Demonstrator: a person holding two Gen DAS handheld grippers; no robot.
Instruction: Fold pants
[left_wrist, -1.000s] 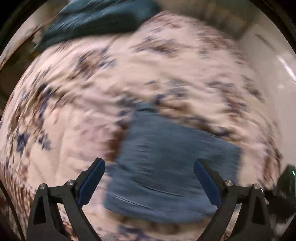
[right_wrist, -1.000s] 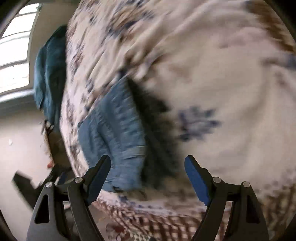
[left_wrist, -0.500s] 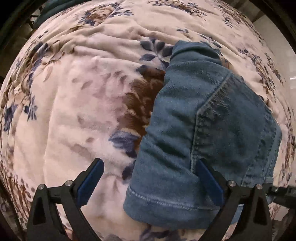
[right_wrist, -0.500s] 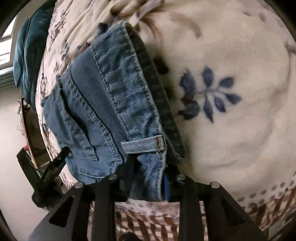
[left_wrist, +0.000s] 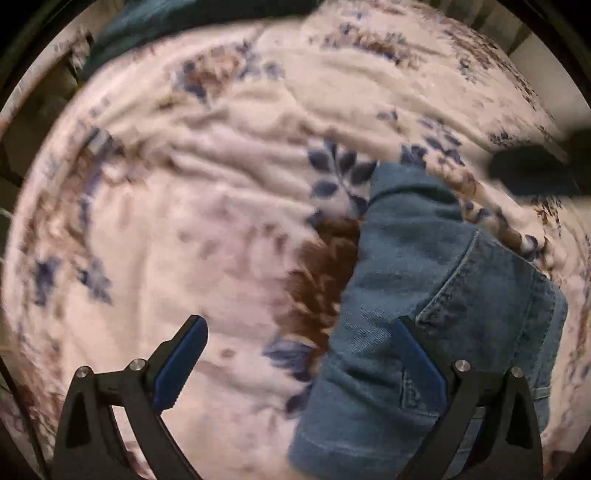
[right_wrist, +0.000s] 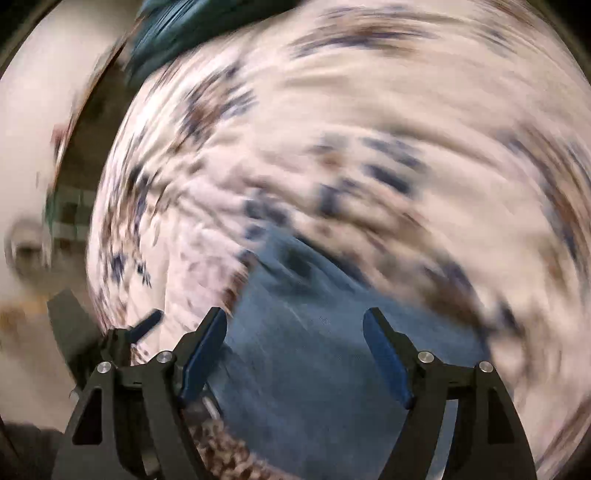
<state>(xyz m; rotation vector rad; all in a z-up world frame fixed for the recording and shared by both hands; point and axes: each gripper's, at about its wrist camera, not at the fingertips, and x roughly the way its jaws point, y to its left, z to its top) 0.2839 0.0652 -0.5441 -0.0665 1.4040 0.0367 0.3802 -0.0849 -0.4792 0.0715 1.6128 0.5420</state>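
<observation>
The blue denim pants (left_wrist: 436, 302) lie folded into a compact stack on the floral blanket (left_wrist: 192, 229), back pocket seam up. My left gripper (left_wrist: 299, 332) points down and is open; its right finger (left_wrist: 417, 354) hovers over the denim and its left finger (left_wrist: 181, 354) over the blanket. The right wrist view is heavily blurred. There the pants (right_wrist: 317, 362) lie below my right gripper (right_wrist: 295, 321), whose jaws are opening with nothing pinched between them. A dark blur at the upper right of the left wrist view looks like the right gripper (left_wrist: 532, 173).
A dark teal cloth (left_wrist: 177, 22) lies at the blanket's far edge, also seen in the right wrist view (right_wrist: 192, 33). Pale floor (right_wrist: 33, 122) runs along the bed's left side. Checked bedding (right_wrist: 229, 458) shows near the bed's front edge.
Half a second ago my right gripper was shut on the pants' waistband edge; now it has let go and swung quickly sideways, rolling. My left gripper sank slightly and stayed open.
</observation>
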